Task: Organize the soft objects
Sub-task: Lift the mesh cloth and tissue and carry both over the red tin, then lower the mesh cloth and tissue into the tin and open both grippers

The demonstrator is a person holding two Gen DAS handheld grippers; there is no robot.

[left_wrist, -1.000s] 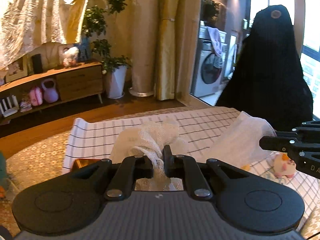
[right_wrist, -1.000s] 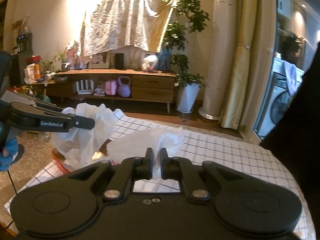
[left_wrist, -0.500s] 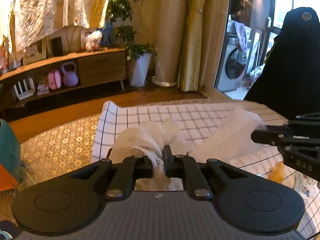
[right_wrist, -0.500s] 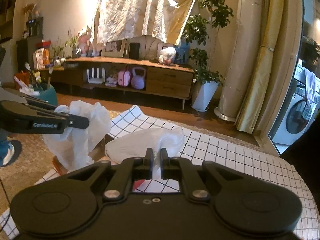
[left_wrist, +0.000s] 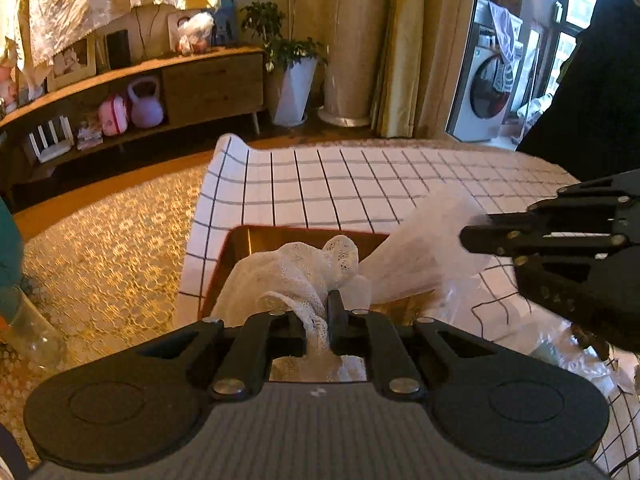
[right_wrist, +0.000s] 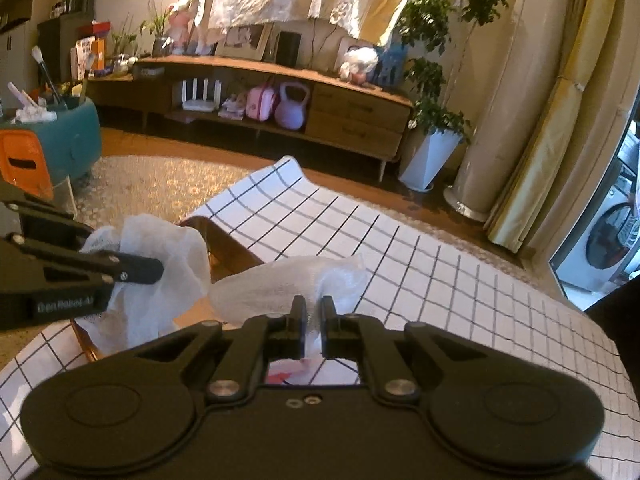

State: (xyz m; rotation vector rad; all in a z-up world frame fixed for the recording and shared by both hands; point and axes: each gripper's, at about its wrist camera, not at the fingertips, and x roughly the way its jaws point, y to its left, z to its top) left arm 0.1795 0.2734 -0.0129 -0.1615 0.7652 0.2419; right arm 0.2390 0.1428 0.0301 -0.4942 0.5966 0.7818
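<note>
A white gauzy cloth [left_wrist: 296,268] hangs bunched over a brown tray [left_wrist: 280,233] at the near left corner of the checked tablecloth [left_wrist: 360,184]. My left gripper [left_wrist: 320,308] is shut on the lacy end of the cloth. From the right, my right gripper [left_wrist: 468,236] pinches the cloth's other end [left_wrist: 420,248], stretched into a cone. In the right wrist view, my right gripper [right_wrist: 314,308] is shut on the cloth [right_wrist: 280,280]. There my left gripper [right_wrist: 154,270] holds its bunch [right_wrist: 176,256] above the tray [right_wrist: 218,234]. The tray's floor is mostly hidden.
Clear crumpled plastic [left_wrist: 540,344] lies on the tablecloth right of the tray. A person in dark clothing [left_wrist: 592,92] stands at the right. Beyond the table's left edge are a patterned rug [left_wrist: 112,248], a teal stool [right_wrist: 76,140] and a wooden sideboard [right_wrist: 320,100].
Both grippers have sunk with the cloth and swung left. The brown tray has come into view right under the cloth. Both grips stayed shut.
</note>
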